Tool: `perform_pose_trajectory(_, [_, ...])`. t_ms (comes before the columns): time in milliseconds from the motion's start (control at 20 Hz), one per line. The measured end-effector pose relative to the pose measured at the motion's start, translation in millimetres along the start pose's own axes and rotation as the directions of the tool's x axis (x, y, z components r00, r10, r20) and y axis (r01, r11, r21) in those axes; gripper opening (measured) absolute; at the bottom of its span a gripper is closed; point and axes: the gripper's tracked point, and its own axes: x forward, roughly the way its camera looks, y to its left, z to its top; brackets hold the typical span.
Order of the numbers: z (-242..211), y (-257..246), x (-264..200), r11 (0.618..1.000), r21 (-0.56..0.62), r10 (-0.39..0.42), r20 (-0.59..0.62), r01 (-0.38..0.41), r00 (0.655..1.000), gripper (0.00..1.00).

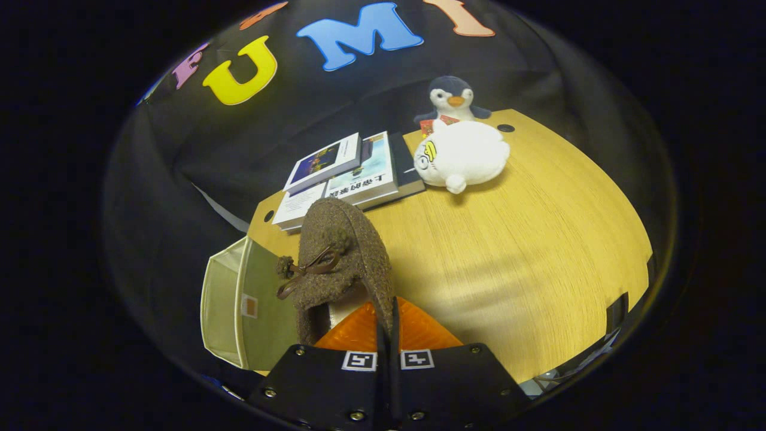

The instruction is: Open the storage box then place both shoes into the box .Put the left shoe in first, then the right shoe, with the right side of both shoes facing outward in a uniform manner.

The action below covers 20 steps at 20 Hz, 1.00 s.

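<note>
My gripper (386, 326) is shut on the rim of a brown fuzzy shoe (338, 257), its orange fingers (419, 332) pressed together on the shoe's collar. The shoe hangs lifted above the wooden table (508, 251), toe pointing away from me, with a brown bow on its upper. Beside and below the shoe on my left stands the pale green storage box (239, 305), its lid open and its inside showing. The shoe partly hides the box's right side.
A stack of books (353, 170) lies at the table's far edge beyond the shoe. A white plush toy (461, 155) and a penguin plush (453, 99) sit at the far right. Bare tabletop stretches to the right of my fingers.
</note>
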Motion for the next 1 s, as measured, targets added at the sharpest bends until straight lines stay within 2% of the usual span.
perform_pose_trajectory(200, [3.7,56.9,0.4,0.996,0.011,0.083,-0.016,-0.083,0.996,0.0])
perform_pose_trajectory(600, [-13.6,163.1,13.8,0.979,-0.044,0.196,-0.082,-0.2,0.977,0.0])
perform_pose_trajectory(850, [-37.6,213.3,22.5,0.967,-0.065,0.238,-0.122,-0.247,0.964,0.0])
perform_pose_trajectory(1000, [-51.9,226.6,34.2,0.969,-0.064,0.229,-0.136,-0.239,0.964,0.0])
